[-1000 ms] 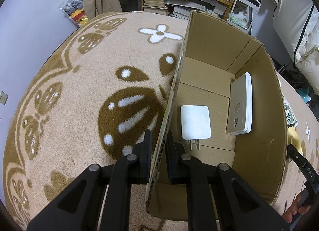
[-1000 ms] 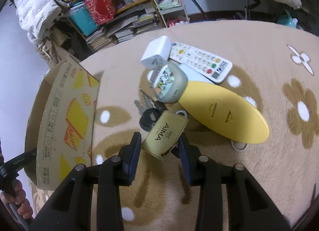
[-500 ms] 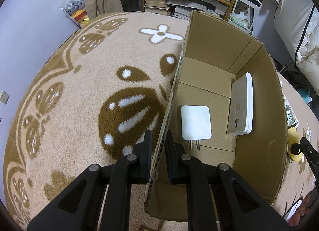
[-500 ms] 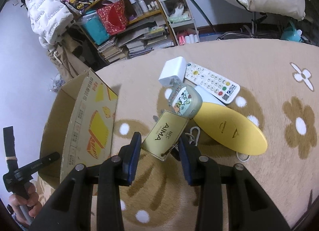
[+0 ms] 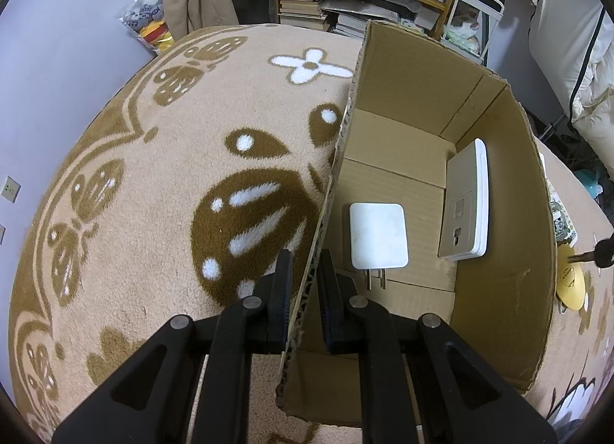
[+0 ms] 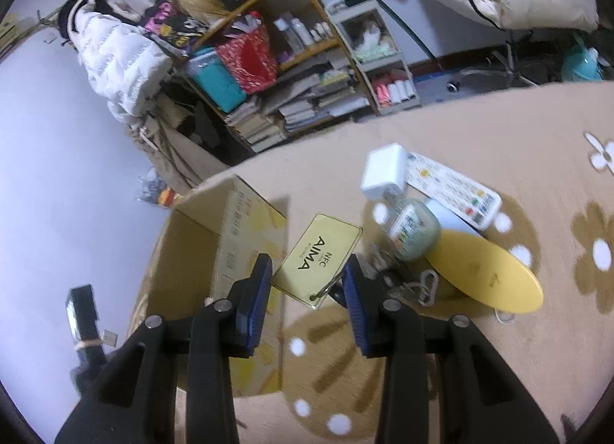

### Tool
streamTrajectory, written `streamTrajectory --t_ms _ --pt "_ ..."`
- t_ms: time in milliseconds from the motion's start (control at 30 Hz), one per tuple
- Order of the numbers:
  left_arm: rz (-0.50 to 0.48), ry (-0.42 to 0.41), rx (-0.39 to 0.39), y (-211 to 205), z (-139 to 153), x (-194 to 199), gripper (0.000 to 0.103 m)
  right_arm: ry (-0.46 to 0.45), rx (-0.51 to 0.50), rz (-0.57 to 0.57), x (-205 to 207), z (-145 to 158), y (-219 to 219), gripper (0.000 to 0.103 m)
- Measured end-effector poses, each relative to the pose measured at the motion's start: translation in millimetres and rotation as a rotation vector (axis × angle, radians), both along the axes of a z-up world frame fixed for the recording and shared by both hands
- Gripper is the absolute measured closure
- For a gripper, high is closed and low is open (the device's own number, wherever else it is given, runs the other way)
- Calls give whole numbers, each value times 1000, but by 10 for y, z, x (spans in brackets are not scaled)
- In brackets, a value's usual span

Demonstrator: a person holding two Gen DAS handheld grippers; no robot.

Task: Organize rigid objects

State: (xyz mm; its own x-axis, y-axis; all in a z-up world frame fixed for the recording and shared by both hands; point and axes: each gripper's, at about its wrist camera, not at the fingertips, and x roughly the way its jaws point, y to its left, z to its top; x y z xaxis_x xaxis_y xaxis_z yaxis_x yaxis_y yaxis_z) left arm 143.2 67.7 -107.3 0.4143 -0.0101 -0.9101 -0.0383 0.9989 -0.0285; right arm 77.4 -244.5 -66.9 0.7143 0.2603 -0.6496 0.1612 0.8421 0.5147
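Dangling between the right gripper's [image 6: 307, 283] pads now is the yellow AIMA NFC key tag [image 6: 320, 258], its keys [image 6: 399, 283] hanging at 3 o'clock of it. A second ago it sat on the rug [image 6: 499, 129] by the pile; it's since lifted clear, so pickup's done and the drop into the cardboard box [image 6: 249, 252] at 9 o'clock is probably next. That gripper tilts down, jaws half closed on the tag. The left gripper [image 5: 303, 286] stays nearly shut, pinching the box wall, pointing steeply down, charger [image 5: 378, 236] inside.
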Motion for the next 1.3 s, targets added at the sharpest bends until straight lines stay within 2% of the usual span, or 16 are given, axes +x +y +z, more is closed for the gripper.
streamTrajectory --t_ms 433,667,900,1167,1300 --pt "-4 -1 5 -14 -7 -10 91 -92 -77 122 408 552 436 63" --pt "-6 -2 8 -18 -3 -11 91 -117 -85 186 603 711 749 63" --pt "-12 -6 9 -20 18 -13 91 -122 -81 265 670 719 1011 63" --pt "-13 -8 6 -23 31 -13 91 -73 -145 357 807 642 1348 63" --pt "-13 -7 1 -16 33 -16 91 -40 -142 363 824 513 1416 63"
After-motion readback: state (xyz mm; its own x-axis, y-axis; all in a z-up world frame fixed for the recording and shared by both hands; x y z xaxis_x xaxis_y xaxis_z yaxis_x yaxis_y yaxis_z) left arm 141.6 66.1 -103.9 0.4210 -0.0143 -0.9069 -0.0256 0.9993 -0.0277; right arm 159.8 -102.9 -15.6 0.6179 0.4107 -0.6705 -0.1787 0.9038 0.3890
